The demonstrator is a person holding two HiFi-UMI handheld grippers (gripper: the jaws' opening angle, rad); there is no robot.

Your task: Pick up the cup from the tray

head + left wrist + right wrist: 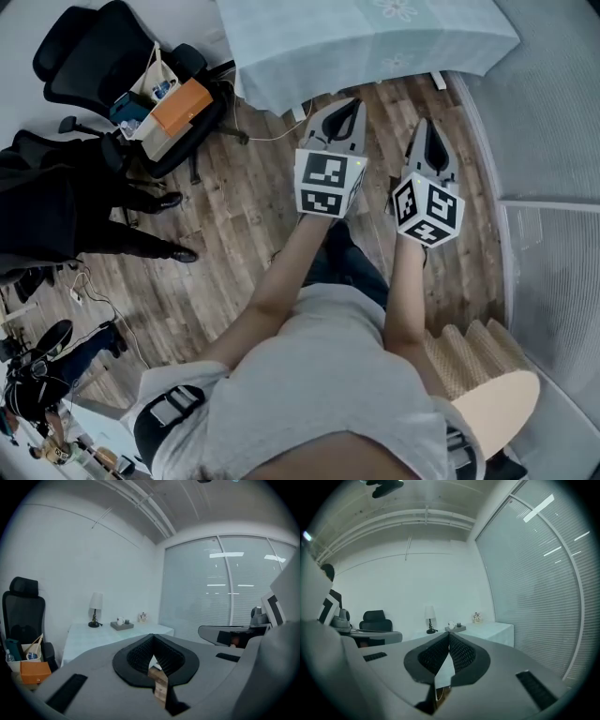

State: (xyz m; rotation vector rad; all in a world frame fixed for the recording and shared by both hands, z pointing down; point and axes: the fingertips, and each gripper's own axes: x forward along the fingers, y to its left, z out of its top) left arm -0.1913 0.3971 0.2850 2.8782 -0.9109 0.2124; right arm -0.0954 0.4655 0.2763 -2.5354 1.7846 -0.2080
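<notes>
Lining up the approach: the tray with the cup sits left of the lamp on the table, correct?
No. The left gripper view shows the tray with the cup sitting right of the lamp on the table, not left.

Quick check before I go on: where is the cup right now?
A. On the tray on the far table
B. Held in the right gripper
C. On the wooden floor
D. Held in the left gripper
A: the white cup stands on the tray on the table, while the left gripper and the right gripper are both shut on nothing.
</notes>
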